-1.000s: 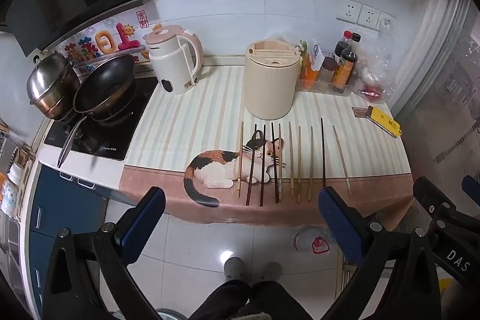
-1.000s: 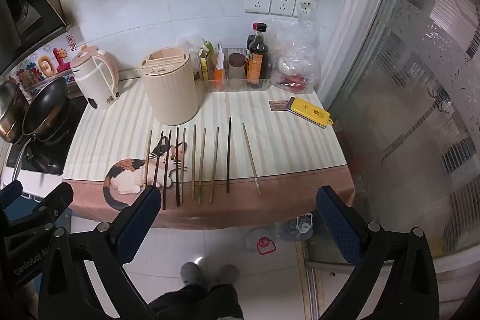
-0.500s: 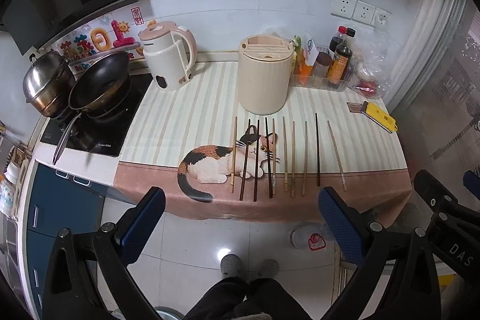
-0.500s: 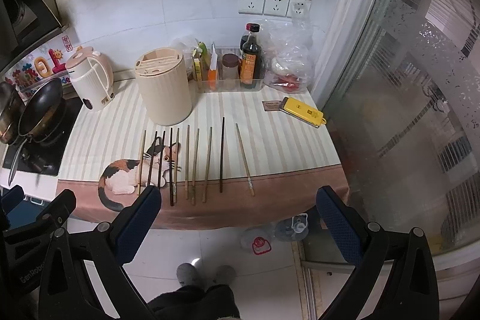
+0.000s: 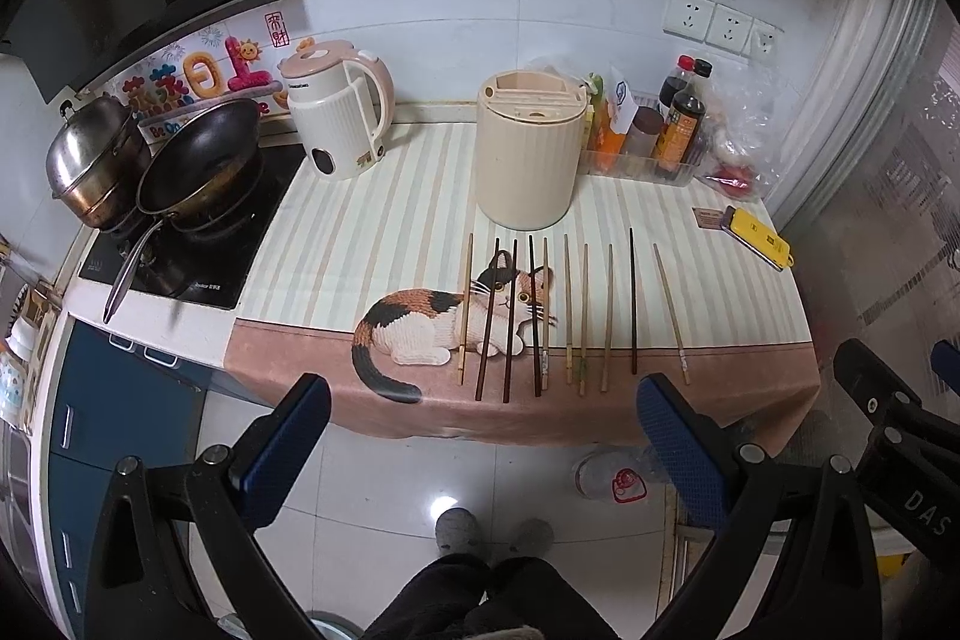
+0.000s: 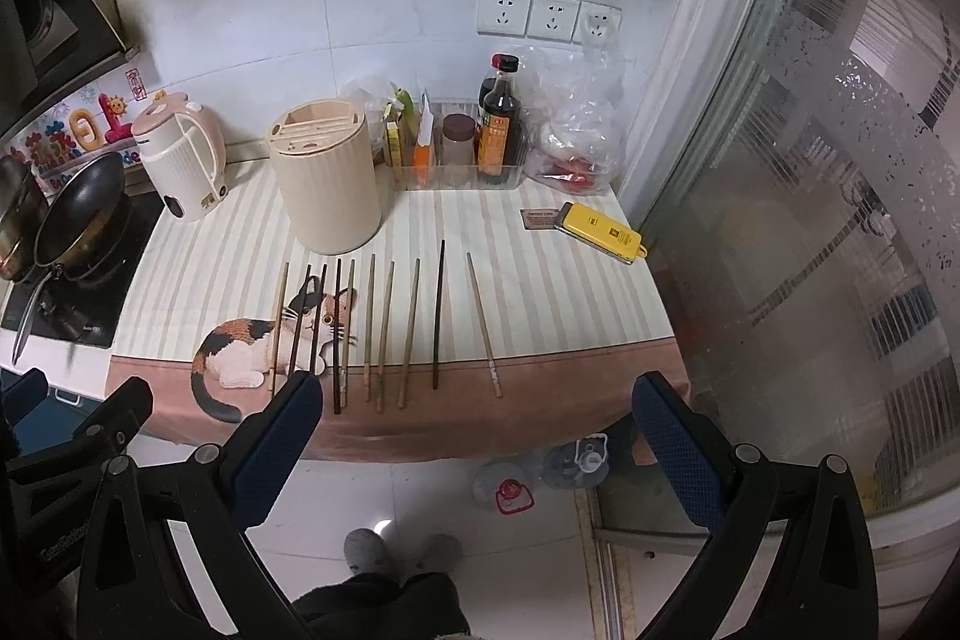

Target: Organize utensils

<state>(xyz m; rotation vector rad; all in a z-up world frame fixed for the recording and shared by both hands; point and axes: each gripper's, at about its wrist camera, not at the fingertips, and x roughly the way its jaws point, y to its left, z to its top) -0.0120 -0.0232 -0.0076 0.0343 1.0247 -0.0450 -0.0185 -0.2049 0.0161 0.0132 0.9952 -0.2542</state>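
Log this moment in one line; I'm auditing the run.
phase: approach | left gripper: open, empty | right gripper: open, empty | chopsticks: in row on counter | holder: behind them

Both views evenly lit from overhead, fairly bright; a small glare spot sits on the floor tiles [image 5: 441, 507] at bottom centre. Heavy fisheye bending plus black vignette in all corners, upper left darkest. Centre sharp, soft shadows, frosted glass door [image 6: 840, 220] at right hazy.

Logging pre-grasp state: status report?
Left tool, right tool open, empty. Ten chopsticks in a row before utensil holder. Nothing blocking.
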